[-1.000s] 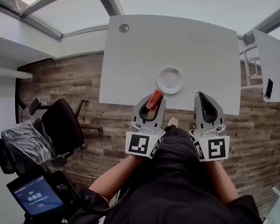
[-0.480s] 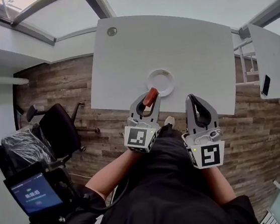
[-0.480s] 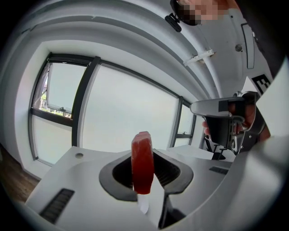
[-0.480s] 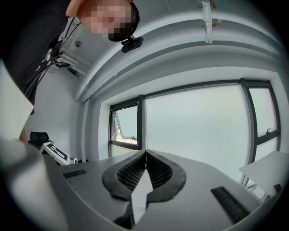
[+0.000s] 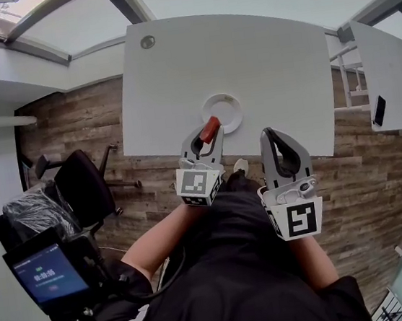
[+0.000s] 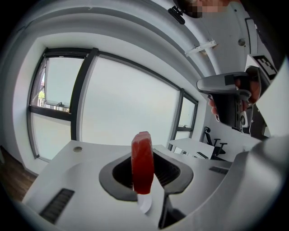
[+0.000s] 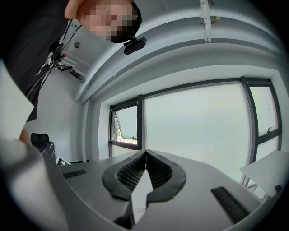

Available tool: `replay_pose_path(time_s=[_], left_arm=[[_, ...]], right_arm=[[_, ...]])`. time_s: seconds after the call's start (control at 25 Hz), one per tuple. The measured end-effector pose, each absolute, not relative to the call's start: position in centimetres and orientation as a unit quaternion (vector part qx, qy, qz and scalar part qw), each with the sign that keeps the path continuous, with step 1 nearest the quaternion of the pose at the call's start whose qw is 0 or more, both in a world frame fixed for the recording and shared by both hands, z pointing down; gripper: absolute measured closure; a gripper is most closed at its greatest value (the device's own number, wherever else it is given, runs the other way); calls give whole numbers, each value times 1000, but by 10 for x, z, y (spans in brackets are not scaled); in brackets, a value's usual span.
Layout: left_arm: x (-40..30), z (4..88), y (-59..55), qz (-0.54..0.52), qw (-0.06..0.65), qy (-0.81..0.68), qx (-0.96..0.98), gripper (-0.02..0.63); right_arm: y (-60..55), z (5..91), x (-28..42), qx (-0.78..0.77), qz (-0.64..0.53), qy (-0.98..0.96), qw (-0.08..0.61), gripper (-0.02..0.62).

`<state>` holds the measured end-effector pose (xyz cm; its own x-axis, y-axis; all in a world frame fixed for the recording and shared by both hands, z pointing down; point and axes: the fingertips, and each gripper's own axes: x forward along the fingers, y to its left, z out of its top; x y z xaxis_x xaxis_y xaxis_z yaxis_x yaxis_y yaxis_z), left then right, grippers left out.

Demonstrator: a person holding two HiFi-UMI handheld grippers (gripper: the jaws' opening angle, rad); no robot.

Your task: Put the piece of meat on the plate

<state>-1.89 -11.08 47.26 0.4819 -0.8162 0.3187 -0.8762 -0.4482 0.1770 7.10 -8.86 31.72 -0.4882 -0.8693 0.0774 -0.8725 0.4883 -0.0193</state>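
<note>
— Where is the piece of meat (image 6: 142, 161)?

— My left gripper (image 5: 209, 130) has it. The jaws are pinched on the red slab, which stands upright between the pads with its top end poking out past the tips. In the head view it hangs over the near edge of the white table (image 5: 246, 56), right at the near rim of the plate (image 5: 237, 108). It is not lying on the plate.

— And your other gripper?

— My right gripper (image 7: 145, 158) is pressed together with nothing in it; its own view shows the two pads meeting in a thin line. It is on the near side of the table's edge, above the wooden floor (image 5: 377, 171), to the right of the left one.

— Any writing I can note down?

— Very little. The marker cube (image 5: 200, 184) on the left gripper and the marker cube (image 5: 300, 219) on the right one each carry a black-and-white square pattern, with no letters. A small screen (image 5: 46, 277) at the lower left glows blue with a line of pale characters, too small to read.

— Any brand on the plate?

— It is plain white and round; I see no print on it.
</note>
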Motion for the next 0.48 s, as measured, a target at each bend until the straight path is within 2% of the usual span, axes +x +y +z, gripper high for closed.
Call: replay_pose_path(time_s=[0.48], left_arm=[[-21,502,-113,122,173,-501,839,511]], right_arm=[[-78,313,66,499,31,-866,23,588]])
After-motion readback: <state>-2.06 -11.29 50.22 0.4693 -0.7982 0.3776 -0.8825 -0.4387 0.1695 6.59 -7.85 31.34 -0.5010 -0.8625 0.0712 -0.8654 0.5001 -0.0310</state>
